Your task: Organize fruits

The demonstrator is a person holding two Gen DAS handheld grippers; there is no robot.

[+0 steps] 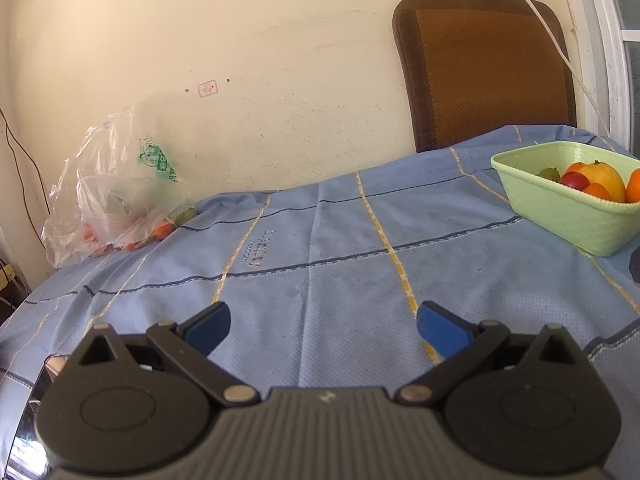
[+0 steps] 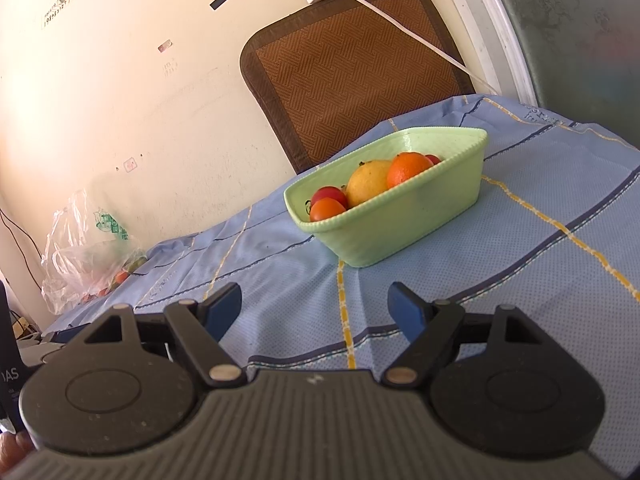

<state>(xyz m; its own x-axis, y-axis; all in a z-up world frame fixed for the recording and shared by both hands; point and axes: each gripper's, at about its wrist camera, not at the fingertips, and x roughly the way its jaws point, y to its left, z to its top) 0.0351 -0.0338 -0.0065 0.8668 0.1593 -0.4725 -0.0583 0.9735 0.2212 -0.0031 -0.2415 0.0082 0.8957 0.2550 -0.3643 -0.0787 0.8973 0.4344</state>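
Note:
A pale green basket stands on the blue checked cloth, ahead of my right gripper. It holds several fruits: a yellow one, an orange and small red and orange ones. That gripper is open with nothing between its blue pads. In the left wrist view the basket sits at the far right. My left gripper hovers low over bare cloth, open and empty. A clear plastic bag with more fruit lies at the table's back left edge, by the wall.
A brown woven chair back rises behind the table against the cream wall. A white cable runs down from a socket strip. The blue cloth lies wrinkled between bag and basket. Wires hang at the left beyond the table edge.

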